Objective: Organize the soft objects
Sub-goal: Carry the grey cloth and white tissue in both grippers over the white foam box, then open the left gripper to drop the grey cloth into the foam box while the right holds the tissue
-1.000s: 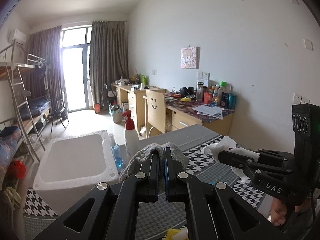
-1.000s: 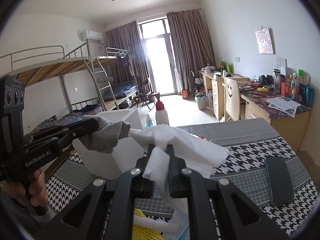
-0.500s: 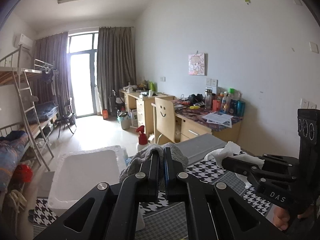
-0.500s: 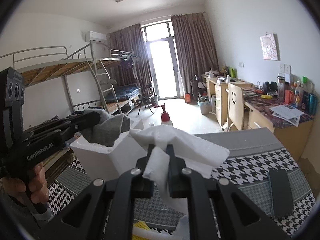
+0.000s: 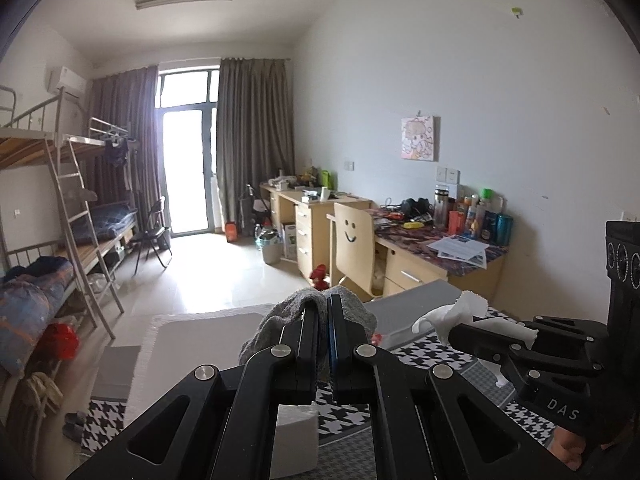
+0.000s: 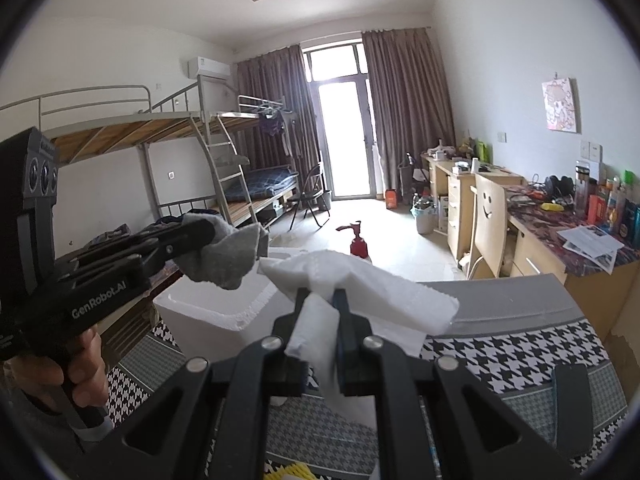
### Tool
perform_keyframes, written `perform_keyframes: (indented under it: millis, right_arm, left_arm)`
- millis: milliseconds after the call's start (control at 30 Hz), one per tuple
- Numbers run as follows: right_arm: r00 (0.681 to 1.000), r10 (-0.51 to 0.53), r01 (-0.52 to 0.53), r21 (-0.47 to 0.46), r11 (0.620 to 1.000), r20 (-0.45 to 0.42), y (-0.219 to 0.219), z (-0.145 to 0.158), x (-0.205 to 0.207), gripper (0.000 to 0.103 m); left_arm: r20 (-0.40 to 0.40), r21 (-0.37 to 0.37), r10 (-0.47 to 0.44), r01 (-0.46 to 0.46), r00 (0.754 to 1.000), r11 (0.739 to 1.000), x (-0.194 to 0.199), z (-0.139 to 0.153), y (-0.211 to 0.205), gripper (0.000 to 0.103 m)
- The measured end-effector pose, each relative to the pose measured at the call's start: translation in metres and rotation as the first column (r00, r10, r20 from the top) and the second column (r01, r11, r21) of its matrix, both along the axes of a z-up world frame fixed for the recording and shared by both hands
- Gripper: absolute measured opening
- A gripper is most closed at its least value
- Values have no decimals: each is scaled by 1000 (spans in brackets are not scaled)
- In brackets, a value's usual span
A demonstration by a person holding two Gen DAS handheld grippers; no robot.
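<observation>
Grey knitted cloth bulges out on both sides of the left gripper, whose black jaws are pressed together on it; the part between the jaws is hidden. From the right wrist camera the same cloth hangs from that gripper above a white foam box. The right gripper pinches a white paper towel between nearly closed jaws; one fold droops toward the camera, the rest spreads forward over the box's far corner. In the left view the towel pokes up from the right gripper. Both are held in the air above a table with a black-and-white houndstooth cover. A red spray bottle stands beyond the box, its base hidden. At the bottom edge something yellow is cut off and unclear.
</observation>
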State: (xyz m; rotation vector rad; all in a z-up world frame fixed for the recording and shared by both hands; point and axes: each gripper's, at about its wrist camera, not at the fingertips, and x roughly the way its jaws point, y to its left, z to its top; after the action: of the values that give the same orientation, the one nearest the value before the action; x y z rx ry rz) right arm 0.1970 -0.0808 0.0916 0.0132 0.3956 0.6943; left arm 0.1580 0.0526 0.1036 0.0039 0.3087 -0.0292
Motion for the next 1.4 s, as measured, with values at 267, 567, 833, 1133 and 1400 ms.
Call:
perform_keyframes:
  millis: [267, 567, 833, 1133, 1400]
  right_arm:
    - [999, 40, -40, 0, 999, -6, 15, 5, 4, 13]
    - [995, 98, -98, -30, 995, -16, 42, 10, 10, 13]
    - [993, 120, -121, -53, 991, -22, 64, 14, 17, 13]
    - [991, 123, -127, -76, 989, -50, 76, 10, 24, 13]
    - [990, 124, -131, -99, 986, -73, 86, 5, 31, 13]
  left_arm:
    - [-10, -6, 70, -70, 998, 998, 6, -2, 15, 4]
    - [-20, -4, 145, -145, 989, 989, 9, -4, 34, 4]
    - [-27, -4, 177, -177, 984, 984, 15, -6, 47, 4]
    - [-103, -14, 195, -197, 975, 980, 32, -20, 65, 4]
    - [-174, -7, 199, -204, 964, 979, 48, -31, 77, 5]
